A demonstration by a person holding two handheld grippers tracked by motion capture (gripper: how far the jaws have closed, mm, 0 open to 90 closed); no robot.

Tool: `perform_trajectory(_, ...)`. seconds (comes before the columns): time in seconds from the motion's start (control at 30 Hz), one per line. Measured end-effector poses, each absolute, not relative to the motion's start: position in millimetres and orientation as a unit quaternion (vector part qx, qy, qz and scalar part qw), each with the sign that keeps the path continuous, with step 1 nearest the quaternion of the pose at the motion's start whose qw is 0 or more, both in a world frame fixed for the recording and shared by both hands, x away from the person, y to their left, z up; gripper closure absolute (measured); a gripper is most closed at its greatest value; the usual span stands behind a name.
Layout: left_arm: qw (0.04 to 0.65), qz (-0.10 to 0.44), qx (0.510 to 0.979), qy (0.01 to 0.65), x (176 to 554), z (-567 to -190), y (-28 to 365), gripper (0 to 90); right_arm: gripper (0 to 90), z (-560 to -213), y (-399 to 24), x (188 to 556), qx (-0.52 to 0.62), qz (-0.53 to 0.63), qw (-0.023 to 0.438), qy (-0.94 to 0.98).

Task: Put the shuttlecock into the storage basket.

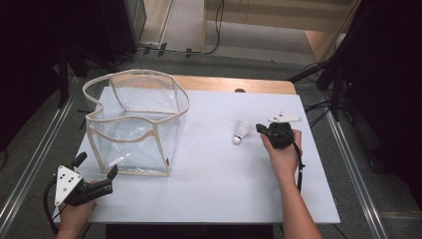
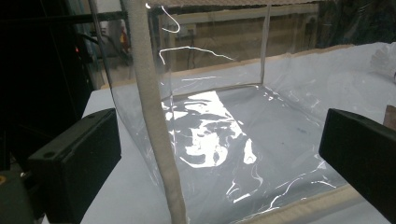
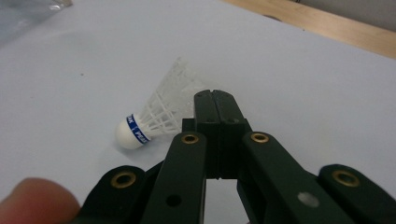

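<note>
A clear plastic bag with cream fabric edging [image 1: 137,122] is standing open in the left half of the high view, on a white table top [image 1: 219,174]. At the lower left of that view a hand [image 1: 77,211] is holding the left gripper [image 1: 97,168] just off the bag's near left corner, its jaws spread wide. In the left gripper view the two black jaws are sitting far apart at the frame's lower corners, with the bag's corner seam [image 2: 154,116] rising between them.

Right of centre in the high view, a white shuttlecock [image 1: 242,131] is lying on its side, cork toward the bottom of the frame. The right gripper [image 1: 260,128] is pointing at it from the right, jaws pressed together. In the right gripper view the shuttlecock [image 3: 156,116] is lying just beyond the closed tips, perhaps touching them at the skirt.
</note>
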State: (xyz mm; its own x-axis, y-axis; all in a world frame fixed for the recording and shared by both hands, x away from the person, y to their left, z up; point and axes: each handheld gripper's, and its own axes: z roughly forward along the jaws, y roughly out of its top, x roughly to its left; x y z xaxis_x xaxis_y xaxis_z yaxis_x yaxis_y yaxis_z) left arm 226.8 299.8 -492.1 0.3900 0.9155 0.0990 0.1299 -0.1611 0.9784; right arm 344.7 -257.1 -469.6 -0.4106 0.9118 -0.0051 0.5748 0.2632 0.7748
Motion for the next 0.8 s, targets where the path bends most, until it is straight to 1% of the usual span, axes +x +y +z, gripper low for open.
perform_trajectory(0.03, 0.512, 0.384, 0.658, 0.396, 227, -492, 300, 0.0, 87.7, -471, -257, 347, 0.492, 0.354, 0.232, 0.761)
perform_trajectory(0.07, 0.511, 0.384, 0.659, 0.397, 227, -492, 300, 0.0, 87.8, -474, -258, 351, 0.497, 0.357, 0.219, 0.760)
perform_trajectory(0.3, 0.512, 0.383, 0.658, 0.397, 227, -492, 300, 0.0, 87.9, -487, -262, 355, 0.510, 0.346, 0.194, 0.763)
perform_trajectory(0.8, 0.512, 0.383, 0.658, 0.397, 227, -492, 300, 0.0, 87.9, -506, -248, 367, 0.515, 0.317, 0.182, 0.775)
